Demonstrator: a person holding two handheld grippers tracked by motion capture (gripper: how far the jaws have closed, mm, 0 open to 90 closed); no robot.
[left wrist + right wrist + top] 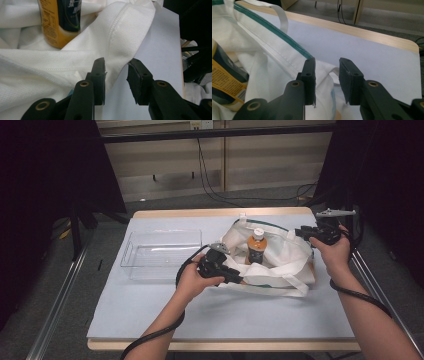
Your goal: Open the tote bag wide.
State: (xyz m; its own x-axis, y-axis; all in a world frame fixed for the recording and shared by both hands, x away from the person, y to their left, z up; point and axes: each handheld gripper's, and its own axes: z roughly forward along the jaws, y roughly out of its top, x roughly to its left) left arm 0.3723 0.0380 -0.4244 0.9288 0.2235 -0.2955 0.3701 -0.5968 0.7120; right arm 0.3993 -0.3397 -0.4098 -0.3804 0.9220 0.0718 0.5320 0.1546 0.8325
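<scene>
Both grippers, left (pixel 239 279) and right (pixel 300 232), stood released beside the bag (pixel 280 262); bottle (pixel 257 246) upright between them, left nearer.

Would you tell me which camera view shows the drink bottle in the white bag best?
The high view: the bottle stands whole and upright inside the white bag, cap visible. The left gripper view gives its lower body and label close up; the right gripper view catches a slice of label at its left edge.
</scene>
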